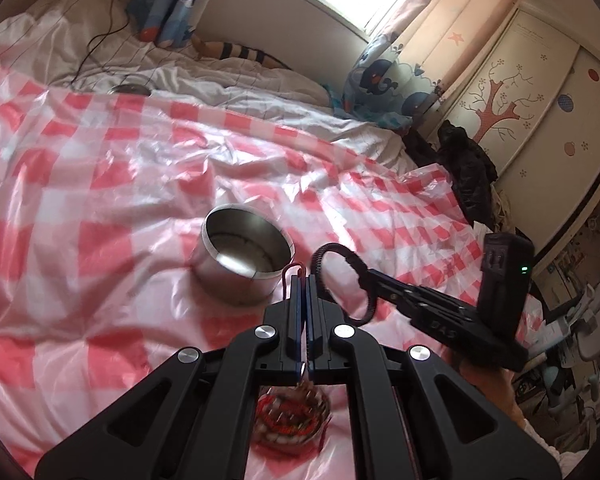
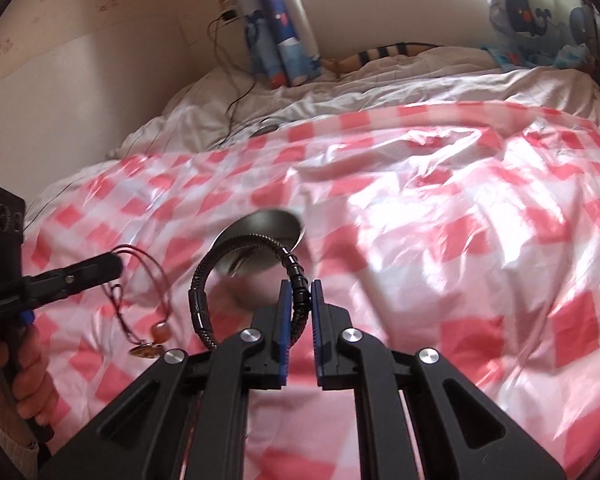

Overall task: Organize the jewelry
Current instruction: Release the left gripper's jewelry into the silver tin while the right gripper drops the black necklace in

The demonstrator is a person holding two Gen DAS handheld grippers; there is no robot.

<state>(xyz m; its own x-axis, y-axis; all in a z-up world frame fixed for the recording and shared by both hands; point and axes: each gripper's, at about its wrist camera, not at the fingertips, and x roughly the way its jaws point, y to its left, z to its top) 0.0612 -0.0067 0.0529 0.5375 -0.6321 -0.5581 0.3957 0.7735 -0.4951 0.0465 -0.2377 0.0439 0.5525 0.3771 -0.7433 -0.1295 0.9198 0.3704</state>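
While both pieces hang in the air over the bed (image 2: 440, 240), nothing looks put away yet from where I stand. The left tongs (image 1: 303, 280) are pinched nearly shut on a thin red cord necklace (image 2: 148, 280), whose loop droops down to an amber bead and a pendant just above the checked sheet. The right tongs (image 2: 300, 300) grip a black bracelet (image 2: 220, 248) by one side, its ring standing roughly upright, the open loop arching up and toward the left tongs. A steel cup (image 1: 246, 258) sits on the bed just beyond both pairs of tongs, mouth up; I cannot tell whether anything lies inside. A blurred red heap (image 1: 290, 416) lies under the left tongs, seemingly more jewelry awaiting sorting. I'd judge the work early or midway, with both pieces still to be dropped.
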